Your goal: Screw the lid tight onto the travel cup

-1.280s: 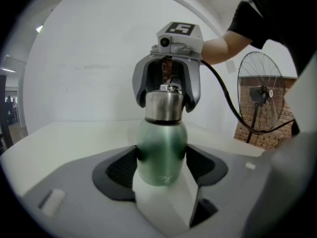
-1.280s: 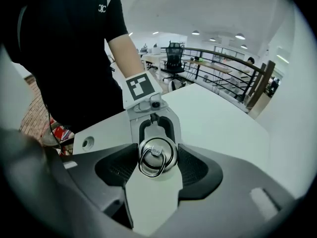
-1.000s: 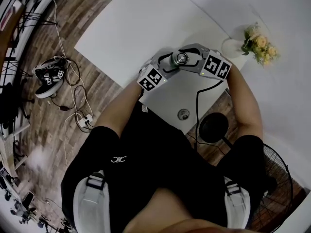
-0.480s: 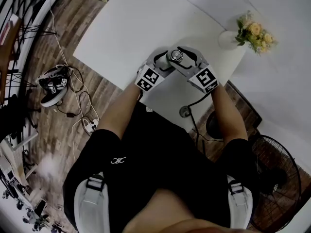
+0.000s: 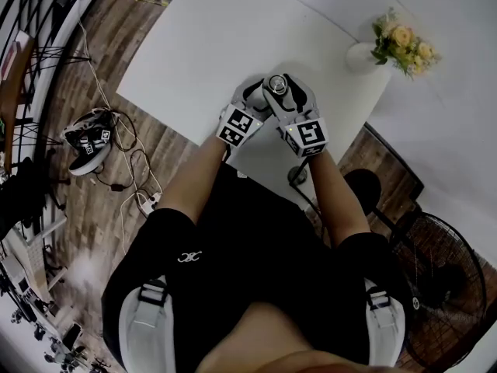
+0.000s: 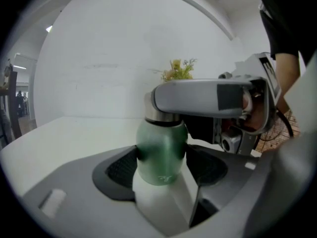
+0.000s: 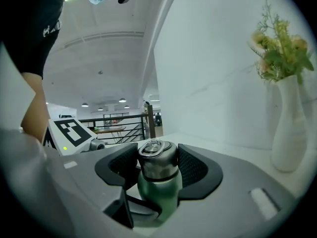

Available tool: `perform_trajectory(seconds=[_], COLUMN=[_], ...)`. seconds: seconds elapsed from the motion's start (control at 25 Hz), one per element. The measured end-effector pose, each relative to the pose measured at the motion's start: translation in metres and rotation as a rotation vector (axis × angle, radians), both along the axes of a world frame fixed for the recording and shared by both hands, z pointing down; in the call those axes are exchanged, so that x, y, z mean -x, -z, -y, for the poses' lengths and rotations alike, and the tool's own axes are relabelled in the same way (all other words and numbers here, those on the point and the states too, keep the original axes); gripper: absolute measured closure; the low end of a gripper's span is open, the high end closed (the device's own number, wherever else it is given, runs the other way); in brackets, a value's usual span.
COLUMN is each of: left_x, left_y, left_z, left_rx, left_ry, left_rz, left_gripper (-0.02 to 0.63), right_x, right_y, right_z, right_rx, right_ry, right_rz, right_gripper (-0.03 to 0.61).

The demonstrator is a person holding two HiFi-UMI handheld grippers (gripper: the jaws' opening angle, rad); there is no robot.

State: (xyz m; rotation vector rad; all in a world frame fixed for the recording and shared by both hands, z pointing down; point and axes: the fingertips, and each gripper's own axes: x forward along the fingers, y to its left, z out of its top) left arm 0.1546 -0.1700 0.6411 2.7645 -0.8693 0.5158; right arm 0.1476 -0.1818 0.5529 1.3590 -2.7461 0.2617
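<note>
Right gripper (image 5: 283, 95) turned on lid (image 7: 156, 157), left gripper (image 6: 161, 166) holding one cup (image 6: 161, 143)

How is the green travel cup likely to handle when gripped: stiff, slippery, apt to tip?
Probably stiff: the travel cup looks metal-bodied and holds its shape between the pads of the left hand-held gripper. Its smooth, rounded green wall may slip under twisting. Narrow, with a steel lid on top, it might tip if pushed.

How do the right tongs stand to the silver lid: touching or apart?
Touching. The right gripper view shows both pads of the right tongs pressed against the silver lid's sides, no gap.
</note>
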Motion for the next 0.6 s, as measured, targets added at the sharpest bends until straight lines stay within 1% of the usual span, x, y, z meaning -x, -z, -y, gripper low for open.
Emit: perform_trajectory(seconds=[0.2, 0.28, 0.36, 0.4, 0.48, 0.6], left_x=[0.0, -0.001, -0.002, -0.003, -0.004, -0.005], left_y=[-0.001, -0.002, -0.003, -0.004, -0.004, -0.004], left_z=[0.001, 0.002, 0.002, 0.002, 0.001, 0.001], left_rx=[0.006, 0.004, 0.002, -0.002, -0.01, -0.015], left_ry=[0.02, 0.016, 0.011, 0.005, -0.01, -0.029], left_rz=[-0.006, -0.003, -0.001, 0.004, 0.016, 0.024], left_gripper=[0.252, 0.252, 0.252, 0.252, 0.252, 0.252], right_x=[0.001, -0.001, -0.003, -0.003, -0.002, 0.001], right_y=[-0.001, -0.002, -0.006, -0.007, -0.01, -0.009], right_z=[0.0, 0.001, 0.002, 0.002, -0.001, -0.01], right_rx=[-0.026, -0.013, 0.017, 0.03, 0.048, 0.026], right_ry=[-0.071, -0.085, -0.069, -0.042, 0.048, 0.246], right_rz=[-0.039, -0.044, -0.044, -0.049, -0.088, -0.212], right_gripper=[0.322, 0.321, 0.321, 0.321, 0.318, 0.296])
